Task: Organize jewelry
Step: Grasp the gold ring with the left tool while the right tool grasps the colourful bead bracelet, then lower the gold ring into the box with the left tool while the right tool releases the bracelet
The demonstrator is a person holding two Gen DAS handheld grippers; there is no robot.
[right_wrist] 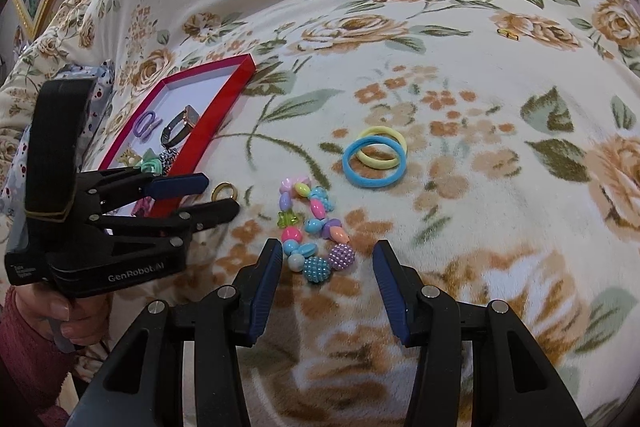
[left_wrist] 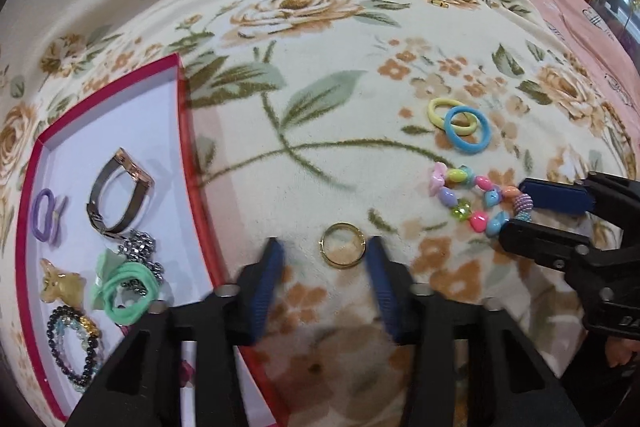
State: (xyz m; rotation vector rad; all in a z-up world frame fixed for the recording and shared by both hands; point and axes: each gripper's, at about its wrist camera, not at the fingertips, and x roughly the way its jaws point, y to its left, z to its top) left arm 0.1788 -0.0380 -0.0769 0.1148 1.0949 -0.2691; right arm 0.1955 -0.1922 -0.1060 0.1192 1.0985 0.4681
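Observation:
A gold ring (left_wrist: 343,245) lies on the floral blanket between the fingertips of my open left gripper (left_wrist: 325,251); it also shows in the right wrist view (right_wrist: 224,191). A colourful bead bracelet (right_wrist: 310,227) lies just ahead of my open right gripper (right_wrist: 326,253), toward its left finger; it shows in the left wrist view (left_wrist: 478,199) too, with the right gripper's tips on either side of its near end. A blue hair tie (right_wrist: 374,163) overlaps a yellow hair tie (right_wrist: 384,147) beyond it. A red box (left_wrist: 182,147) at the left holds several pieces.
In the box lie a metal bangle (left_wrist: 120,195), a purple hair tie (left_wrist: 44,215), a green scrunchie (left_wrist: 124,291), an amber clip (left_wrist: 60,285) and a dark bead bracelet (left_wrist: 74,347). A small gold piece (right_wrist: 508,34) lies far right on the blanket. A pink sheet (left_wrist: 580,7) borders the blanket.

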